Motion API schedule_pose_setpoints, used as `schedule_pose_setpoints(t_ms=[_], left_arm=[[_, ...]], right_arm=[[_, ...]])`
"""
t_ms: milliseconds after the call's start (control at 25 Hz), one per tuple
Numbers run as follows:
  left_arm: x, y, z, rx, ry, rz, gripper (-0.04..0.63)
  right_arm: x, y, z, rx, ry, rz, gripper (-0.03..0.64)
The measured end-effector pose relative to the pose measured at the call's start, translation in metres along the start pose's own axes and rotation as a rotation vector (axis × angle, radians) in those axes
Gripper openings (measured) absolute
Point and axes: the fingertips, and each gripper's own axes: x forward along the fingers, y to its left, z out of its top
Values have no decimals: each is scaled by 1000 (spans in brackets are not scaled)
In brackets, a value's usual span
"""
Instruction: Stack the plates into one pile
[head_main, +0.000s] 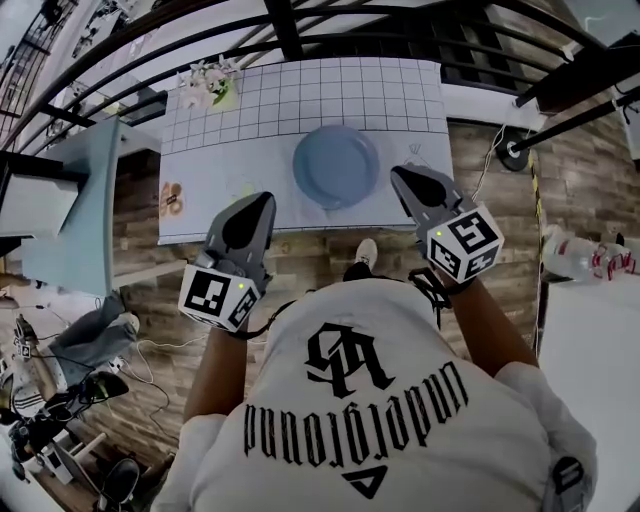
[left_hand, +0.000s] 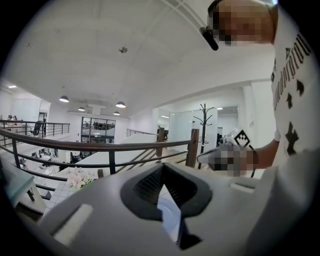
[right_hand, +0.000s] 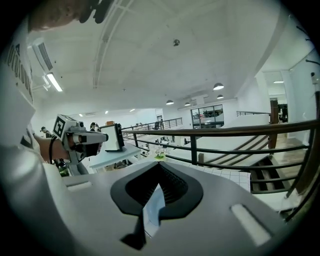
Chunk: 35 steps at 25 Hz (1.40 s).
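A blue plate (head_main: 336, 166), or a pile of them seen from above, lies near the front middle of the white grid-patterned table (head_main: 300, 95). My left gripper (head_main: 262, 200) hangs at the table's front edge, left of the plate, with its jaws together and nothing in them. To the plate's right, my right gripper (head_main: 400, 172) is likewise shut and empty. In the left gripper view a sliver of the blue plate (left_hand: 170, 215) shows through the slit below the shut gripper (left_hand: 162, 167). The right gripper view shows the same blue sliver (right_hand: 152, 210) under its gripper (right_hand: 159, 166).
A bunch of pale flowers (head_main: 208, 82) stands at the table's far left corner. A small orange item (head_main: 170, 198) lies at its left edge. A light blue bench (head_main: 75, 220) stands left of the table, and a black railing (head_main: 300, 40) runs behind it.
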Motion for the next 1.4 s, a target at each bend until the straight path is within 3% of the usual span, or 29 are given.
schedule_pose_setpoints(t_ms=[760,1400], left_arm=[[-220,-2,-28,22,-56,-85,49],[-269,-25,-18,7,-115,-93,49]], right_arm=[[-69,211,-12,-42,-108,-136,2],[-100,279,-6,-103,-126,-105,3]])
